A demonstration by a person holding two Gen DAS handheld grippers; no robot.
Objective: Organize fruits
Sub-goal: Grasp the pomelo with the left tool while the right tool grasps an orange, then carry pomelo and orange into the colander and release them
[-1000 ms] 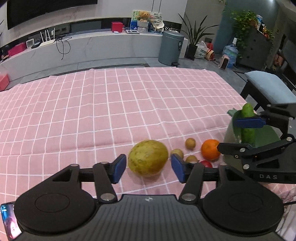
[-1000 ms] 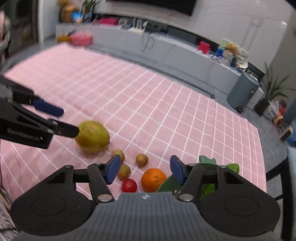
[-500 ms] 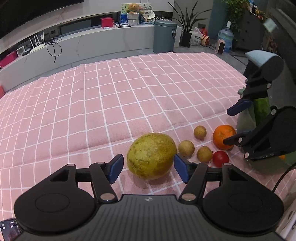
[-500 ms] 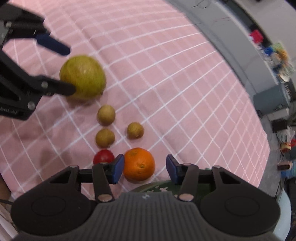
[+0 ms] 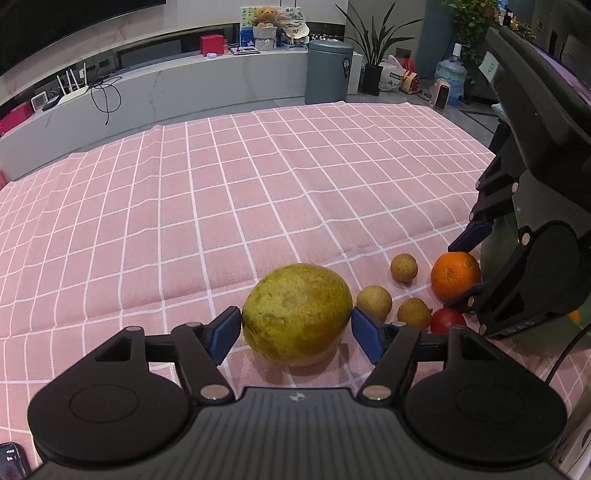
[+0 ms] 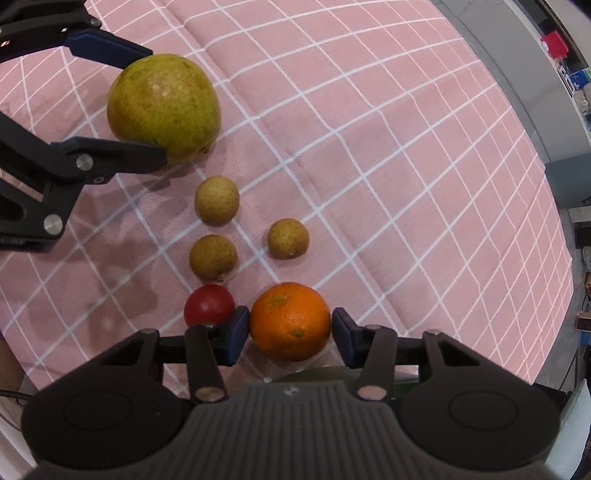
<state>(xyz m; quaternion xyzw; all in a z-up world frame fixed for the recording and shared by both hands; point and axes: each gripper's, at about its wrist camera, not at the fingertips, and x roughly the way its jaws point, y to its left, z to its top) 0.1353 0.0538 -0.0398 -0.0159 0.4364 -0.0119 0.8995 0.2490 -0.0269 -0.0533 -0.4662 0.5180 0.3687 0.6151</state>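
- Left gripper (image 5: 296,328) straddles the big yellow-green fruit (image 5: 297,314) on the pink checked counter (image 5: 221,206) — blue pads at its sides, seemingly touching, not clearly clamped
- Right gripper (image 6: 290,332) brackets the orange (image 6: 290,320), jaws apart
- Red fruit (image 6: 208,304) just beside it — three small brown fruits (image 6: 217,199) between the two grippers

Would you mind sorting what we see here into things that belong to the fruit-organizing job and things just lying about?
Job:
- large green fruit, between the left tool fingers
- orange, between the right tool fingers
- three small brown fruits
- small red fruit

Lying about:
- grey bin
- teddy bear
- water jug
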